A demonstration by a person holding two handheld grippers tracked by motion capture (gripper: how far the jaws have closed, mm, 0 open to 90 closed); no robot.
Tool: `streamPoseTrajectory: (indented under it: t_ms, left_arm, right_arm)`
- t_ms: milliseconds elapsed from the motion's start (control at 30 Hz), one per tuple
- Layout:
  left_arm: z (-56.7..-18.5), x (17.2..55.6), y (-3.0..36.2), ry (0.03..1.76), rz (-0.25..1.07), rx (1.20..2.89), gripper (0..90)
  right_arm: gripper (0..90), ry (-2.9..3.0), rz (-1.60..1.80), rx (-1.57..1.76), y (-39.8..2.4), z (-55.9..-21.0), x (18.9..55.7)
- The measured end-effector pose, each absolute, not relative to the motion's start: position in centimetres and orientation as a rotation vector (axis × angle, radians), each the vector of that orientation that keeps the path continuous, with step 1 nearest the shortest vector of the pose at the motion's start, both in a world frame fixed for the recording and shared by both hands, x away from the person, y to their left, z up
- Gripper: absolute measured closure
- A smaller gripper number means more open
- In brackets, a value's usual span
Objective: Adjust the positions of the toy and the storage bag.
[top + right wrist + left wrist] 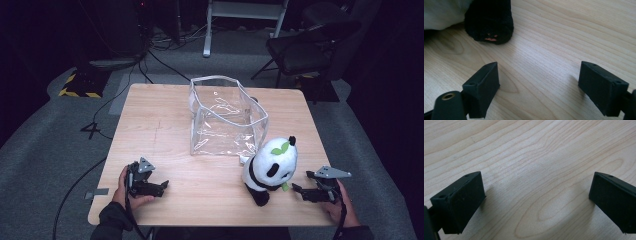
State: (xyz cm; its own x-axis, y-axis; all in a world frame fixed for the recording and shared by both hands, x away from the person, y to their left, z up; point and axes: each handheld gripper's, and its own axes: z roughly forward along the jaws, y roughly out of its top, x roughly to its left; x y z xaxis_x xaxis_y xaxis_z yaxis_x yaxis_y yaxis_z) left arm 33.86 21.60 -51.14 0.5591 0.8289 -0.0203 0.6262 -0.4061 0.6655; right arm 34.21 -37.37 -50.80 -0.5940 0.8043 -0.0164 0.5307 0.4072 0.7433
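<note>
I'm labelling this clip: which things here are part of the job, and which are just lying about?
Part of the job:
- plush panda
- clear plastic bag, standing open
- right gripper, open beside the panda
- left gripper, open over bare wood

Lying about:
- black chair
- floor cables
- white frame

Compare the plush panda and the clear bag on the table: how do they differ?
The plush panda is opaque, black and white; the clear bag is see-through with a pale rim. The panda sits near the table's front edge beside the right gripper; the bag stands farther back, mid-table, mouth open upward. Both rest on the wooden table, ungripped.
</note>
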Motion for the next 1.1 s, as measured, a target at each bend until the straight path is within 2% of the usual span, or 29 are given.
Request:
streamPoseTrajectory:
  t_ms: [300, 400, 533, 1100]
  left_arm:
    - [-51.1, 33.7, 21.6, 1.160, 0.421, 2.168, 0.5]
    - [-51.1, 33.7, 21.6, 1.160, 0.420, 2.167, 0.5]
    - [-51.1, 33.7, 21.6, 1.159, 0.419, 2.167, 0.5]
    - [-51.1, 33.7, 21.6, 1.160, 0.418, 2.166, 0.5]
  right_arm:
    - [16.3, 2.345, 0.997, 1.038, -37.2, -50.6, 33.8]
    - [21.4, 2.366, 1.005, 1.029, -37.2, -50.4, 34.1]
    - [23.0, 2.364, 1.034, 1.019, -36.8, -50.0, 34.3]
    - [22.5, 2.426, 1.082, 0.867, -33.5, -48.8, 34.7]
